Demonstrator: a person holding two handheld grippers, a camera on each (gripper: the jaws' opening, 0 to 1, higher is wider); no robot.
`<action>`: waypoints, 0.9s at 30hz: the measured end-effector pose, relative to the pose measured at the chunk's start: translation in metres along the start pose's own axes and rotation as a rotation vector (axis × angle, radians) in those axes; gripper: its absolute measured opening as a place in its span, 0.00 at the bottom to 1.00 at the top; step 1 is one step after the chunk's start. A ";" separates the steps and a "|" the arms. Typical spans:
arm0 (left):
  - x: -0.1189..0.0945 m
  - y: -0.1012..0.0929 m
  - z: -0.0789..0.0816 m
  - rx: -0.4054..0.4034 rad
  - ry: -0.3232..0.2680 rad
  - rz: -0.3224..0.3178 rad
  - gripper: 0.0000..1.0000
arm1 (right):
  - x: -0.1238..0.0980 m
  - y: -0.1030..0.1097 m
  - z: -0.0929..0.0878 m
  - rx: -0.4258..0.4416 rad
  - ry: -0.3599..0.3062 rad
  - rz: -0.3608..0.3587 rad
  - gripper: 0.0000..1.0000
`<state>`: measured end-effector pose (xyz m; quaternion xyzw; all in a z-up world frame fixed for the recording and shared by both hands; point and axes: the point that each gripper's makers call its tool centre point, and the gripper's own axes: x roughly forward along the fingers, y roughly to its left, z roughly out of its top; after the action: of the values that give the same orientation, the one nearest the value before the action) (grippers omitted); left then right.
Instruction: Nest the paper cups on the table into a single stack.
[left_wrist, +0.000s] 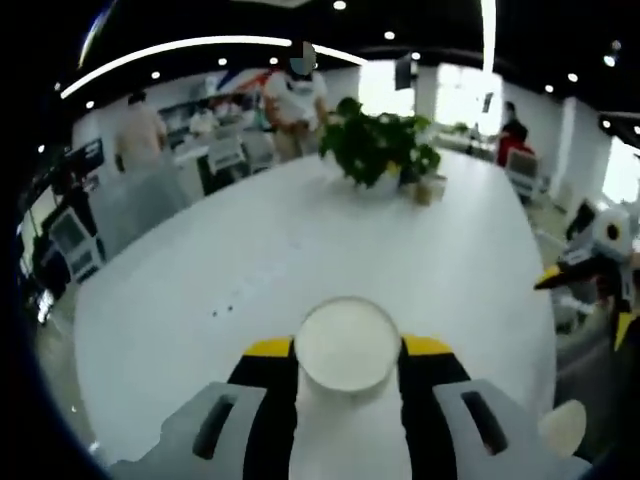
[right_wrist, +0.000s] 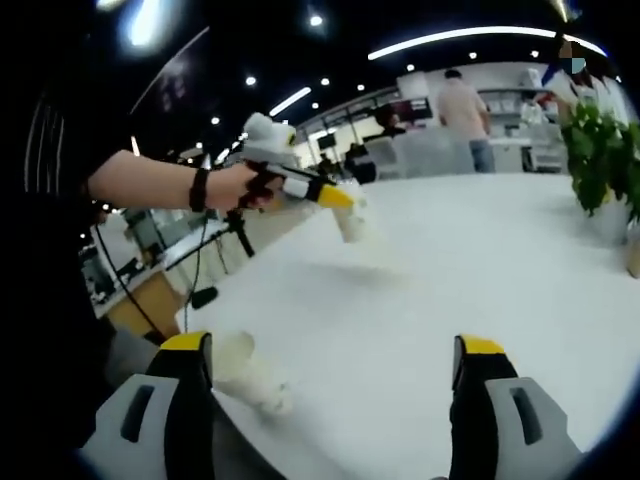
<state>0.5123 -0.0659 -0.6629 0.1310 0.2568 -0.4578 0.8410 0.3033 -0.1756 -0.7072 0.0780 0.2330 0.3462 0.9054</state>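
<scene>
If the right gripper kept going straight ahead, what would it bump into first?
Probably nothing soon: the right gripper is open and points over bare white table. The paper cup lies by its left jaw, off that line.

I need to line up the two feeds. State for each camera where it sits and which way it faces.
Left gripper view: rides the left tongs, shut on a paper cup, facing along the white table toward a potted plant.
Right gripper view: rides the open right tongs, facing across the table at the person's hand holding the left tongs; another cup lies near.
Shared: table, plant, held cup.
</scene>
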 end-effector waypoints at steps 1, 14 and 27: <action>-0.005 -0.002 0.002 -0.004 -0.004 0.001 0.38 | 0.000 0.003 0.000 -0.002 0.000 0.006 0.98; -0.087 -0.047 0.040 -0.070 -0.105 -0.019 0.38 | 0.005 0.034 0.003 -0.011 0.000 0.084 0.97; -0.134 -0.098 0.056 -0.055 -0.129 -0.037 0.38 | 0.006 0.048 0.005 -0.036 0.013 0.149 0.96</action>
<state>0.3872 -0.0509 -0.5406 0.0730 0.2168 -0.4737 0.8505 0.2812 -0.1351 -0.6908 0.0768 0.2261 0.4170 0.8770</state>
